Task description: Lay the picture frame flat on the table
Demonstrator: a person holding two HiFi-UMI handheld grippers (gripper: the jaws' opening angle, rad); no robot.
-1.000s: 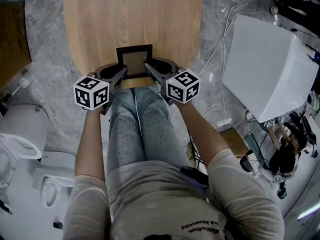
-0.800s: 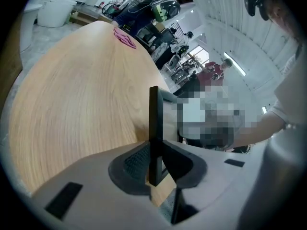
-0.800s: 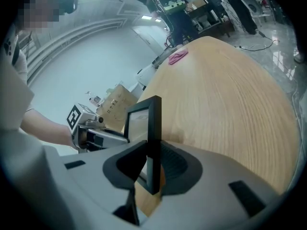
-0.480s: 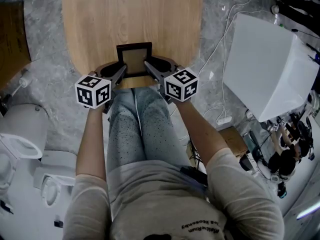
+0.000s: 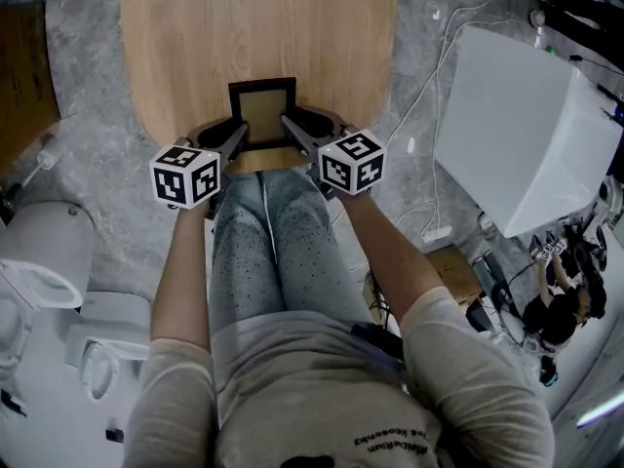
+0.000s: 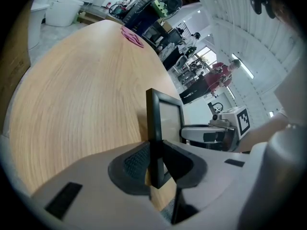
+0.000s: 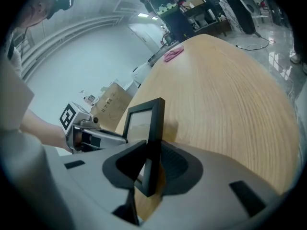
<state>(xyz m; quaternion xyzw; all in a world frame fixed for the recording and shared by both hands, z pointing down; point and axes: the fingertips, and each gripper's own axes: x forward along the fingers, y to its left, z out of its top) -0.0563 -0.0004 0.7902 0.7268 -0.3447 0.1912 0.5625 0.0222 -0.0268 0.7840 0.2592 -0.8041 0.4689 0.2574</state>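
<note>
I hold the picture frame point(image 5: 261, 115) from both sides. My left claw point(image 5: 233, 141) is closed narrow on its left edge and my right claw point(image 5: 290, 129) is closed narrow on its right edge, with the pads pressing the thin black moulding. The frame stands on edge at the near end of the bench point(image 5: 185, 37), close to the rounded rim just in front of my knees. It is not yet flat.

What worries me most is that rim. I judge that if I tip the frame toward myself instead of away, its lower corner could slide off the wood and drop. The 2 grips also have to turn together. If 1 claw rolls ahead of the other, the frame would twist between the pads, and a narrow, smooth edge like this could squirt out. Letting go before the back touches down would let it slap the bench, and the pane looks like glass or clear plastic, though I cannot tell which.

The frame is a small rectangle with a dark, matte, square-edged border around a pale panel. The bench is light wood with fine straight grain and a smooth finish, so I expect it to hold the frame poorly. The claw pads are dark and finely ribbed, set in pale hard shells. A small pink thing point(image 6: 132, 36) lies at the far end, well apart.
</note>
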